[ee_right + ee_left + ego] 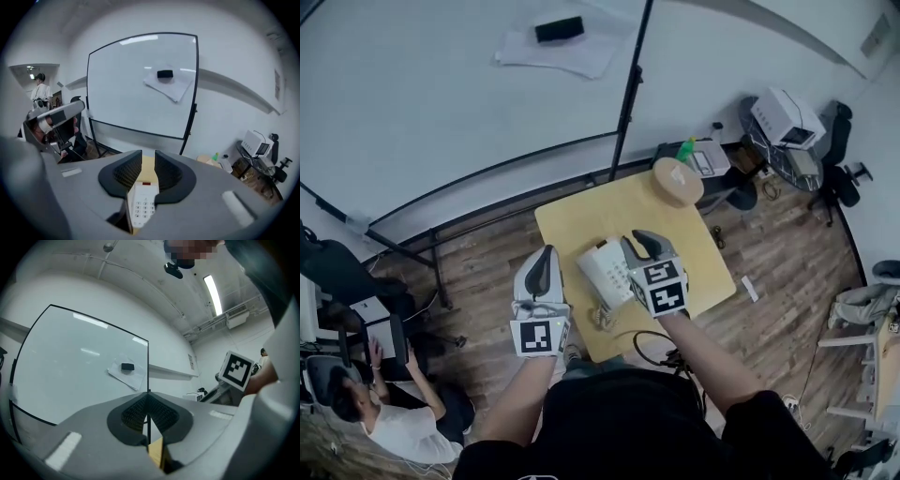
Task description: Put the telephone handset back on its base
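- Head view: the yellow table stands in the middle of the wooden floor, and the white telephone lies tilted on its near half.
- The right gripper reaches over the yellow table and sits against the telephone's right side.
- The left gripper hangs off the yellow table's left edge, above the floor and apart from the telephone.
- A round wooden stool stands at the yellow table's far right corner. A whiteboard rises beyond its far side. A seated person is well off to its left.
- Left gripper view: the ribbed pads are pressed together with nothing between them, and a sliver of the yellow table shows just below the tips.
- Right gripper view: the telephone handset, keypad up, lies between the dark pads. They pinch it at its sides with a narrow gap left above it, through which the yellow table shows.
- From this view I cannot tell whether the handset rests on the yellow table or is lifted clear of it.
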Demonstrator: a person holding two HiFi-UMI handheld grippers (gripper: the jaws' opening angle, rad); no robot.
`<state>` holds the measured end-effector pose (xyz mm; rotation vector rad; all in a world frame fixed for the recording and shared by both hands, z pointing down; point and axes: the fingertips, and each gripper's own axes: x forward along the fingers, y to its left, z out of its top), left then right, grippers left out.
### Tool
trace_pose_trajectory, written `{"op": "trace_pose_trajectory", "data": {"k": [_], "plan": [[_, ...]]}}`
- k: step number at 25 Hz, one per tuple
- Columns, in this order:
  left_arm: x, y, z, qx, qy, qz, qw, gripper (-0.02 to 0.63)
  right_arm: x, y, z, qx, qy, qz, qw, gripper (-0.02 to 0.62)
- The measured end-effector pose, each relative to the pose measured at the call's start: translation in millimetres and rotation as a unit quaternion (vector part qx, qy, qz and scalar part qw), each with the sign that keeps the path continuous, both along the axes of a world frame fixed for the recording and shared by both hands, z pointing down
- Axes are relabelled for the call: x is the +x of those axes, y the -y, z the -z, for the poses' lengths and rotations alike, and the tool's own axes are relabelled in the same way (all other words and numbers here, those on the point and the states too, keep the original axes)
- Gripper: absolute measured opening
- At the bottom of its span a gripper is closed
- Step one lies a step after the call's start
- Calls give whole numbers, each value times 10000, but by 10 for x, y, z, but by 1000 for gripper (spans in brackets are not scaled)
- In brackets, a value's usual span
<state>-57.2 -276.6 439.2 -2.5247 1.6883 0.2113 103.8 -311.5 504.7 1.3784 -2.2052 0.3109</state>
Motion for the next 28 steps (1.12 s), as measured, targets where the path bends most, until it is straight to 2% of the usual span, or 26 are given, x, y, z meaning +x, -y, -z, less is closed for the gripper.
{"op": "trace_pose_trajectory", "data": {"k": [6, 11, 20, 28], "plan": [[140, 36, 140, 141, -15, -149, 9998, 0, 226, -164, 588, 1350, 106, -319, 9903, 37], [171, 64, 229, 206, 0, -168, 9996, 0, 301, -289, 847, 2031, 302, -444, 9777, 19], [197, 86, 286, 273, 42, -195, 9994, 0, 336, -400, 816, 2476, 475, -561, 9661, 8], [108, 20, 299, 273, 44, -109, 9996, 0, 638, -445, 703, 2416, 610, -952, 9638, 8]]}}
